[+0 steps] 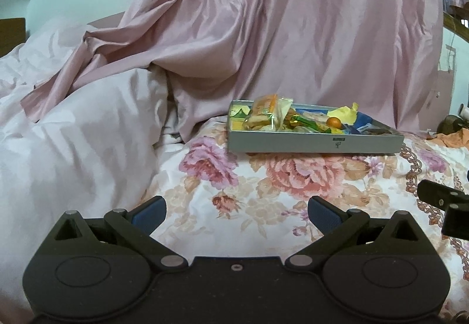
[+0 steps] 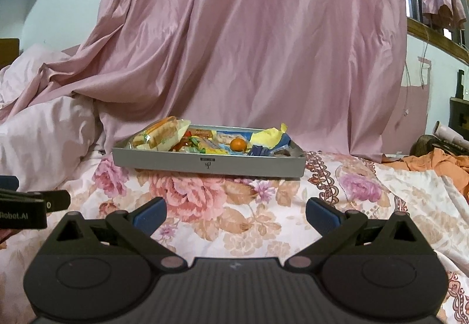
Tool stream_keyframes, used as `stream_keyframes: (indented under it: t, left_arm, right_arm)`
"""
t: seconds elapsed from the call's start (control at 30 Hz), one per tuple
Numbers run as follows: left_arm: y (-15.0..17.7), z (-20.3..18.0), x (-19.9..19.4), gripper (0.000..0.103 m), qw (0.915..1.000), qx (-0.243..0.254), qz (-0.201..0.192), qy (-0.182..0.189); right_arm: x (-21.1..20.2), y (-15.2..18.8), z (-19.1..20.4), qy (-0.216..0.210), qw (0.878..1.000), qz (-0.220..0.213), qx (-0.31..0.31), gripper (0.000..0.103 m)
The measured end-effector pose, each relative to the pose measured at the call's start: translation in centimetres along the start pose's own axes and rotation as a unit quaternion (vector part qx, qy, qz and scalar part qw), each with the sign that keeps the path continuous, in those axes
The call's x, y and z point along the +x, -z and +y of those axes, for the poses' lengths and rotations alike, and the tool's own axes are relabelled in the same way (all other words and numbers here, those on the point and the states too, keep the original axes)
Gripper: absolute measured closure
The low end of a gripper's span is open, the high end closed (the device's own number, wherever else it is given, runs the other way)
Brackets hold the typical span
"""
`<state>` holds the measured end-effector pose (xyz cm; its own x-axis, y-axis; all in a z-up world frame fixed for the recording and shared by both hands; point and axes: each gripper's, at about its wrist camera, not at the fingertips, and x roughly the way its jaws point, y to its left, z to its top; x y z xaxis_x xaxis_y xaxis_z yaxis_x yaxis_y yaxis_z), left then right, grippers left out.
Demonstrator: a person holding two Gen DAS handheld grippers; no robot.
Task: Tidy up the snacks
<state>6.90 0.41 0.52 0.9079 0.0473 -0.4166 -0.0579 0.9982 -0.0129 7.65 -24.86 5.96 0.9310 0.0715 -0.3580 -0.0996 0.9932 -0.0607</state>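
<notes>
On the floral bedspread [image 1: 263, 186], in the left wrist view, a grey tray [image 1: 293, 143] heaped with snacks [image 1: 263, 116] was seen well ahead of the left tongs [image 1: 236, 214], which were spread apart and empty. In the right wrist view the right tongs [image 2: 236, 214] were likewise held apart, empty. The crinkly packets [image 2: 159, 135] were judged light and slippery, best pinched at a sealed edge; the small orange ball [image 2: 237, 144] might roll.

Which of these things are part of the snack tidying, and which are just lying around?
Job: tray, biscuit packet, orange ball, yellow wrapper, left tool, right tool.
Lying about: pink curtain, floral sheet, orange cloth.
</notes>
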Motion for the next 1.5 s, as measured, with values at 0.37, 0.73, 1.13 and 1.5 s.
stream_keyframes:
  t: [0.37, 0.73, 1.13, 1.5]
  left_arm:
    - [0.10, 0.14, 0.00, 0.001, 0.9999, -0.005, 0.008, -0.002]
    - [0.15, 0.07, 0.14, 0.001, 0.9999, -0.006, 0.012, 0.000]
    - [0.12, 0.03, 0.11, 0.001, 0.9999, -0.005, 0.012, 0.000]
    - [0.12, -0.02, 0.05, 0.001, 0.9999, -0.005, 0.012, 0.000]
  right_arm:
    - [0.24, 0.17, 0.26, 0.003, 1.000, 0.011, -0.005, 0.000]
    - [0.47, 0.31, 0.38, 0.003, 1.000, 0.018, -0.008, 0.000]
    - [0.57, 0.38, 0.39, 0.003, 1.000, 0.022, -0.008, 0.000]
    - [0.59, 0.46, 0.44, 0.004, 1.000, 0.022, -0.009, 0.000]
